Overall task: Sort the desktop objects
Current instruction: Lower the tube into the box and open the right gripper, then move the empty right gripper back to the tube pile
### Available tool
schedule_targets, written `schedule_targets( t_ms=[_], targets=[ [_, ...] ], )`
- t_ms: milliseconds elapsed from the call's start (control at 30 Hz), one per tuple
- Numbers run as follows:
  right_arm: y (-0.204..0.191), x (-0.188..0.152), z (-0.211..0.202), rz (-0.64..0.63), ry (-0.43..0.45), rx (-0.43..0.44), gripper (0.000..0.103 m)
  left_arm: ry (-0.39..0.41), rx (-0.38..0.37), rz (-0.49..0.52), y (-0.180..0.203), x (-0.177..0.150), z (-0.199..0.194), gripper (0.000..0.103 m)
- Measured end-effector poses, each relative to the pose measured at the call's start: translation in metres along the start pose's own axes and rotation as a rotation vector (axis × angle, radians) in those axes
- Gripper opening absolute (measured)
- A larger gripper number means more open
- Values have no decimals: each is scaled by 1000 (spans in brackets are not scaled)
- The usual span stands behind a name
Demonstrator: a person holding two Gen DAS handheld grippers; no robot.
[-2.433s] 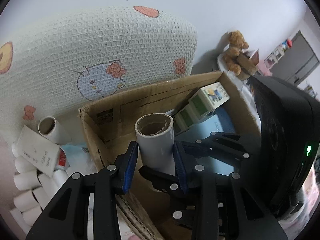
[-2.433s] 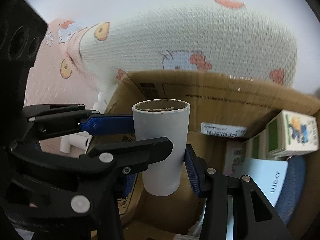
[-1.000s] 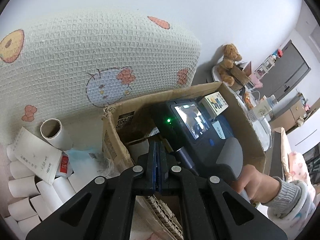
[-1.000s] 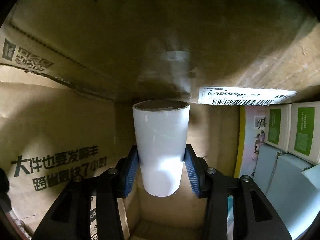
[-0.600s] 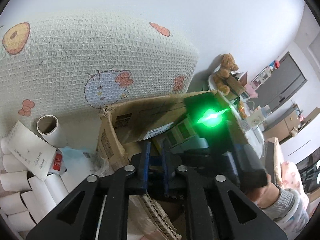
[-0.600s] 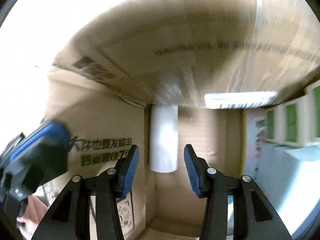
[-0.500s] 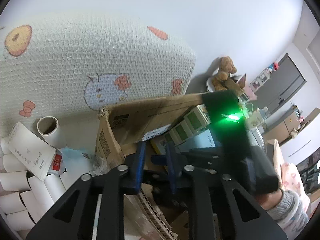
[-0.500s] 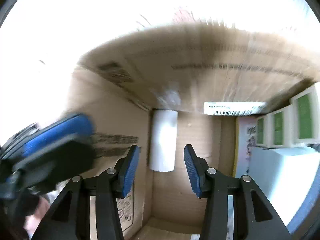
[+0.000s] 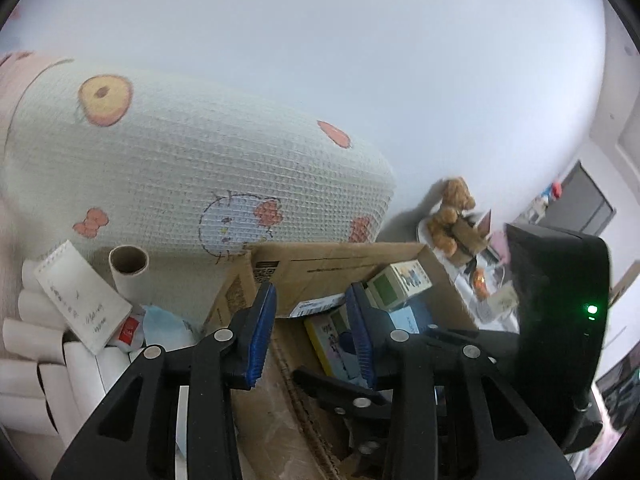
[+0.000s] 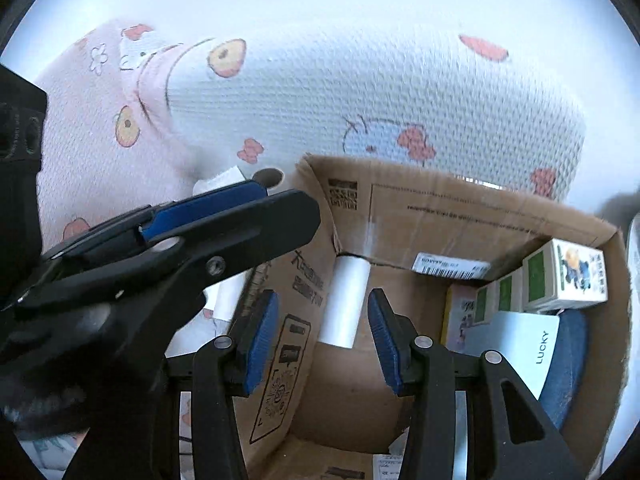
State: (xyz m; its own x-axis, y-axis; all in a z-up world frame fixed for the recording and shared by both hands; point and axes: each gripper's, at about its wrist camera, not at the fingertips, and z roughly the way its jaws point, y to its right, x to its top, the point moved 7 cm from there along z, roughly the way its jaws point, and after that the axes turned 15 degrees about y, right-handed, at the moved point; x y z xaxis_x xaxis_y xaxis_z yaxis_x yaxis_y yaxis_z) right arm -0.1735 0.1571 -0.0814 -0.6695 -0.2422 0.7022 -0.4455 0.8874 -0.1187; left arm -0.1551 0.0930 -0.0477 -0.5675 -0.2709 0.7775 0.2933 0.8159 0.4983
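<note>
A white cardboard tube [image 10: 343,301] stands upright in the left back corner of the open cardboard box [image 10: 460,216]. My right gripper [image 10: 322,338] is open and empty, above the box and short of the tube. My left gripper [image 9: 312,332] is open and empty over the box's left rim [image 9: 236,292]; its black body also shows at the left of the right wrist view [image 10: 168,248]. The box holds green-and-white cartons [image 10: 560,276], a pale blue "LUCKY" booklet [image 10: 516,340] and a picture book [image 9: 332,332].
Several white tubes [image 9: 36,360], one upright tube [image 9: 128,268], a notepad [image 9: 80,300] and a blue mask [image 9: 164,324] lie left of the box. A patterned cushion [image 9: 180,184] stands behind. The right gripper's black body [image 9: 560,320] fills the right side. A teddy bear [image 9: 450,216] sits far back.
My right gripper let go of the white tube in the box corner and drew back up and out. My left gripper went from shut to open.
</note>
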Motion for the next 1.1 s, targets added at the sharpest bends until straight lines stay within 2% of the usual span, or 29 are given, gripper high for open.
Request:
schedule_targets(
  t_ms=[100,167,233,300,400,467,600,700,767,833,933,1000,1100],
  targets=[
    [-9,1,-7,16,-1,-31,43,-5,-11,-51,-10,-6,-7,40],
    [-8,-4,-10,1,-38,-99,43,20,-1,-79,-20,-10,-16,39],
    [-9,-8,-10,-4,-50,-148,43,33,15,-103,-32,-17,-29,31],
    [-17,-7,-16,-7,3,-156,43,35,49,-119,-47,-24,-43,21],
    [-30,-3,-29,-43,108,-209,43,48,104,-141,-69,-27,-61,14],
    [-40,-4,-38,-47,167,-206,43,62,144,-146,-81,-24,-69,12],
    [-60,-7,-52,-68,190,-168,43,105,242,-95,-101,-14,-91,12],
    [-74,-4,-61,-126,224,-203,43,142,309,-47,-114,-4,-112,12],
    [-83,-3,-64,-153,242,-218,43,177,334,-53,-123,5,-128,12],
    [-93,-4,-62,-165,245,-198,43,212,341,-83,-132,11,-144,12],
    [-115,-7,-52,-176,230,-104,43,237,357,-107,-147,14,-165,12],
    [-133,-7,-48,-187,244,-11,43,244,400,-97,-157,12,-177,12],
    [-162,-7,-44,-188,268,133,43,230,512,-61,-178,3,-195,12]
  ],
)
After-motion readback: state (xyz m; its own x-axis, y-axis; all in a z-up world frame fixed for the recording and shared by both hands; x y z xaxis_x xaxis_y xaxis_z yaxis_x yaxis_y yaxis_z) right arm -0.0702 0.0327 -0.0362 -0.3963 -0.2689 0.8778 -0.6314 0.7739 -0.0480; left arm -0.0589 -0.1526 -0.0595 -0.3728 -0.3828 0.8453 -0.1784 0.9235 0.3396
